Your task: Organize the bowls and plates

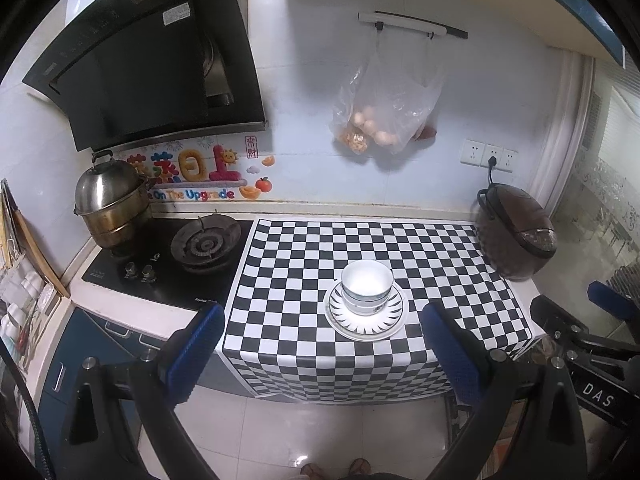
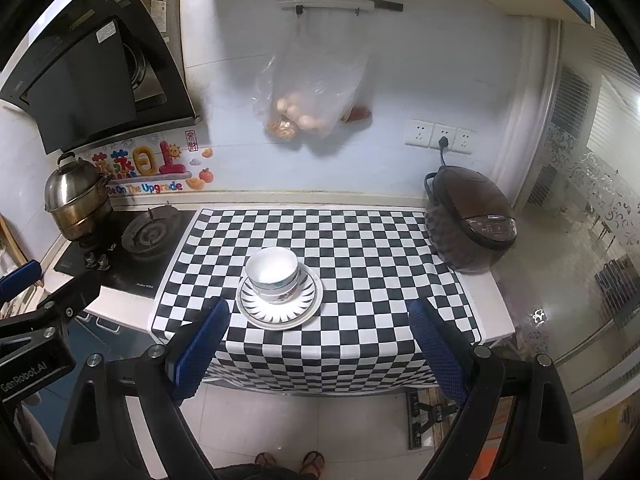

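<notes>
White bowls (image 1: pixel 367 286) (image 2: pixel 273 274) sit nested in a stack on white plates with a black ray pattern (image 1: pixel 390 322) (image 2: pixel 304 306), near the front middle of the checkered mat (image 1: pixel 320 248) (image 2: pixel 360 240). My left gripper (image 1: pixel 322 320) hovers open in front of the counter edge, well short of the stack, nothing between its blue pads. My right gripper (image 2: pixel 320 316) is likewise open and empty, held back over the floor with the stack just left of its centre line. Each gripper shows at the edge of the other's view.
A brown rice cooker (image 1: pixel 516 236) (image 2: pixel 472 224) stands at the mat's right end, plugged into the wall. A gas hob (image 1: pixel 200 246) (image 2: pixel 148 236) with a steel steamer pot (image 1: pixel 108 208) (image 2: pixel 76 204) lies left. A plastic bag of eggs (image 1: pixel 380 116) (image 2: pixel 308 100) hangs on the wall. A person's feet (image 2: pixel 288 460) show below.
</notes>
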Action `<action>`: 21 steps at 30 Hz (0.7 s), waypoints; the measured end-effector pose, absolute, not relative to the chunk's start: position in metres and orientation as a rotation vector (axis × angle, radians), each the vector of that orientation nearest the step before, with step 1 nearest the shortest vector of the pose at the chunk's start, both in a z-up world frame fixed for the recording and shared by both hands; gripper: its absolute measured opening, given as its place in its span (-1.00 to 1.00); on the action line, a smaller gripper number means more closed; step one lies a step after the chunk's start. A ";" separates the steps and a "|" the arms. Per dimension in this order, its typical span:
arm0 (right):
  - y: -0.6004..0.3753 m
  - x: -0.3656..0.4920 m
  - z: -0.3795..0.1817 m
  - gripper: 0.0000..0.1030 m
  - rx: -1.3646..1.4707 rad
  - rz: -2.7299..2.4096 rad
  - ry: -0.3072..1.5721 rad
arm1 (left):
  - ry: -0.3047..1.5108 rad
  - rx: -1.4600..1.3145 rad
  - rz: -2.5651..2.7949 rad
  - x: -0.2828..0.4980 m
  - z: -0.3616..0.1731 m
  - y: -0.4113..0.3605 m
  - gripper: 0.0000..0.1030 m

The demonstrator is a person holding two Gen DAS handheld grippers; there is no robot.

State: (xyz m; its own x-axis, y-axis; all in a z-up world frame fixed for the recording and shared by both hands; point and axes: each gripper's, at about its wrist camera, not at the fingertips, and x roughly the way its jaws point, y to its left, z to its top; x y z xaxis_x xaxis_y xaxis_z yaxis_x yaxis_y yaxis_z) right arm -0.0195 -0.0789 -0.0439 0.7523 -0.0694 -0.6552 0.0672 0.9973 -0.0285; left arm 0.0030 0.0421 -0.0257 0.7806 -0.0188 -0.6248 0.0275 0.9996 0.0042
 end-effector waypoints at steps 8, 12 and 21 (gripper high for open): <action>-0.080 -0.023 -0.042 0.81 -0.012 -0.077 0.712 | 0.674 0.026 -0.022 0.001 -0.026 0.040 0.96; -0.080 -0.024 -0.040 0.82 -0.011 -0.076 0.708 | 0.663 0.030 -0.018 -0.003 -0.024 0.039 0.96; -0.076 -0.027 -0.038 0.82 -0.010 -0.074 0.701 | 0.662 0.028 -0.019 -0.005 -0.021 0.041 0.96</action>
